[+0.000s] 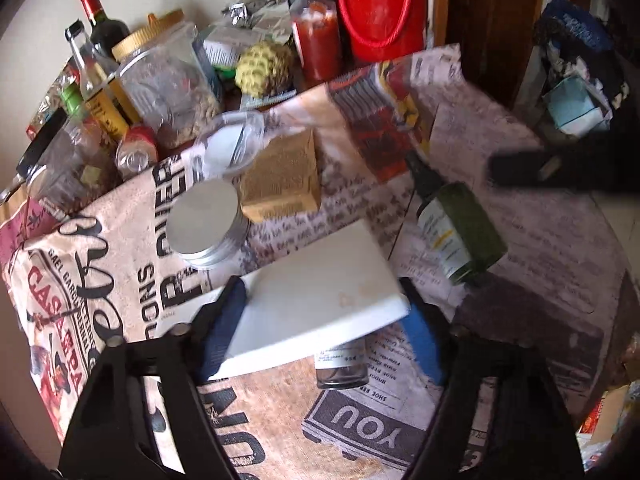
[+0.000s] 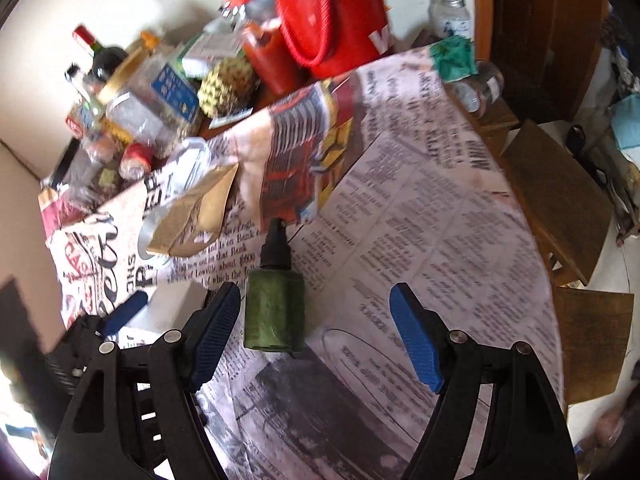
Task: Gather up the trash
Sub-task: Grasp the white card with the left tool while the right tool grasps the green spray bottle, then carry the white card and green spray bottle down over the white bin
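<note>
Left gripper (image 1: 324,324) spread around a flat white box (image 1: 320,292); the blue pads sit at the box's two side edges, whether pressing or just beside cannot be told. Box lies flat on the printed tablecloth (image 1: 120,240), its long axis running across the gap between the fingers. Under its near edge a small clear bottle (image 1: 341,364) pokes out toward the camera, label too blurred to read. Cloth print near the gripper reads "YOU" upside down; farther left, large black letters "SNO" and red lettering that looks like "CASA", the rest unclear. Right gripper (image 2: 316,336) spread wide, nothing pinched. A green bottle (image 2: 275,312) lies on its side between its fingers, close beside the left finger (image 2: 216,332) and well apart from the right one; long axis runs away from the camera, black pump cap (image 2: 275,248) at the far end. In the left wrist view the same bottle shows a pale label, unreadable. Beyond the white box: a round silver tin (image 1: 206,226), a brown cardboard box (image 1: 282,176), a clear plastic lid (image 1: 228,146). At the far wall side, crowded jars and bottles: a gold-lidded jar (image 1: 172,80), a dark wine bottle (image 1: 102,24), a red sauce bottle (image 1: 316,28), a big red flask (image 1: 378,8).
</note>
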